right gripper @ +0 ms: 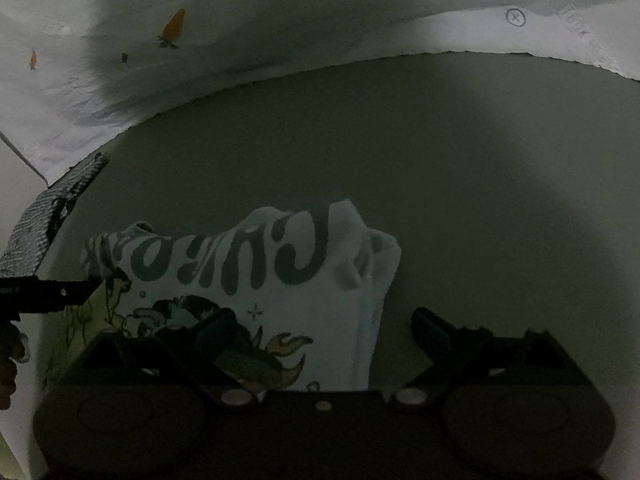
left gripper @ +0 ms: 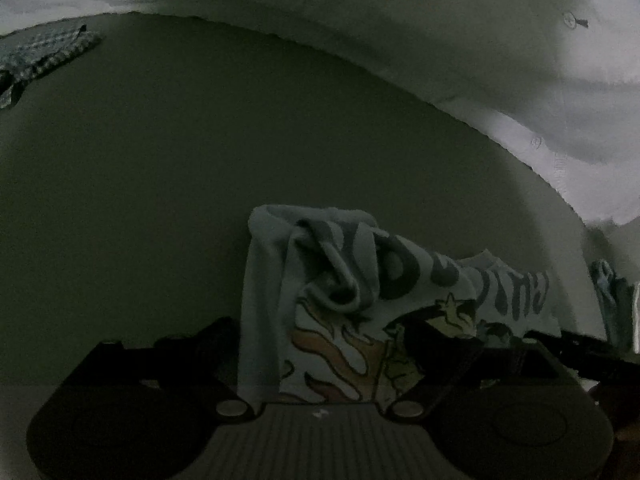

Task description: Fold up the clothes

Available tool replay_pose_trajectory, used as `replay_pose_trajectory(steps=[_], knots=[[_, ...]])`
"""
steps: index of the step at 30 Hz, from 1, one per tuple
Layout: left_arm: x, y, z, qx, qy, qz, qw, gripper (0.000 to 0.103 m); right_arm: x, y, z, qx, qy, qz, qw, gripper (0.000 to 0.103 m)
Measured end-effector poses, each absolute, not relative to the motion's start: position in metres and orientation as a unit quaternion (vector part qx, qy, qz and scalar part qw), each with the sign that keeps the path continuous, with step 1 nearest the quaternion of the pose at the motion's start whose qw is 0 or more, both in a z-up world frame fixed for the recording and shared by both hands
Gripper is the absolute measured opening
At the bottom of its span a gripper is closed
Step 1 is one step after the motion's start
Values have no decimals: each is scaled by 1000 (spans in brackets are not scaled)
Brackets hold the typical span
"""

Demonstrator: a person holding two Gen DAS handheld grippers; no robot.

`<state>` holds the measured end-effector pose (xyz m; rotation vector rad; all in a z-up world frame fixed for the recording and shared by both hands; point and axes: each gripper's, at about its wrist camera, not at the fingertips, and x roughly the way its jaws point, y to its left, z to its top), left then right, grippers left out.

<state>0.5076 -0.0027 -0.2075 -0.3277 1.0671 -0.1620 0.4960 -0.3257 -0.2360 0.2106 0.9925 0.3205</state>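
We judge the folding to be somewhere in its middle: the printed T-shirt [left gripper: 360,292] is already bunched and doubled over on the near part of the dull olive-grey table [left gripper: 160,180], but its top edge is rumpled into soft rolls rather than lying as a flat, squared packet, so smoothing and at least one more fold seem left to do. Our left gripper [left gripper: 320,344] has its fingers spread wide with the cloth lying between them, not pinched as far as we can see; our right gripper [right gripper: 324,332] likewise stands agape, its left finger [right gripper: 216,328] lying over the print and the other on bare table beside the shirt's edge. The fabric looks like a pale, soft knit that drapes and creases easily, printed with fat dark lettering, orange flames and a greenish cartoon figure (too dim to read properly). Along the table's far edge lies a white sheet [right gripper: 280,20] with small carrot motifs, wrinkled and thin-looking. A checked, woven-looking garment [left gripper: 44,56] rests near the far left corner, well apart from the shirt.
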Motion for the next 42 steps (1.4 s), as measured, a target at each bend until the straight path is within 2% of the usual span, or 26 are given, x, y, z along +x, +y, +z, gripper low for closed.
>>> replay_pose_trajectory(steps=[3, 5, 7, 9, 10, 11, 12, 13, 17, 20, 26, 34, 42], knots=[[504, -4, -207, -153, 497, -77, 851, 87, 498, -323, -237, 113, 468, 170, 860, 88], [501, -5, -207, -155, 490, -81, 854, 76, 499, -320, -237, 125, 467, 180, 857, 88], [500, -2, -208, -167, 487, -98, 852, 54, 499, -321, -236, 145, 469, 187, 851, 84], [499, 2, -213, -201, 487, -110, 843, 44, 502, -328, -239, 201, 477, 189, 834, 63], [498, 4, -214, -214, 486, -113, 840, 35, 502, -333, -242, 241, 483, 189, 820, 59], [496, 6, -215, -227, 485, -117, 837, 29, 501, -339, -249, 288, 488, 190, 802, 50], [494, 8, -215, -239, 483, -119, 834, 21, 500, -344, -255, 334, 492, 191, 781, 34], [493, 9, -216, -250, 481, -122, 832, 16, 499, -350, -262, 379, 495, 191, 758, 29], [485, 4, -200, -285, 447, -186, 827, 15, 480, -365, -294, 589, 460, 202, 633, 24], [475, 1, -183, -321, 414, -238, 818, 14, 456, -362, -296, 654, 421, 198, 596, 23], [460, -27, -127, -279, 352, -314, 837, 14, 418, -357, -262, 708, 338, 202, 585, 23], [436, -62, -47, -244, 260, -427, 831, 14, 367, -379, -178, 711, 208, 232, 631, 23], [418, -105, 4, -235, 221, -527, 786, 14, 303, -405, -114, 708, 104, 205, 668, 23]])
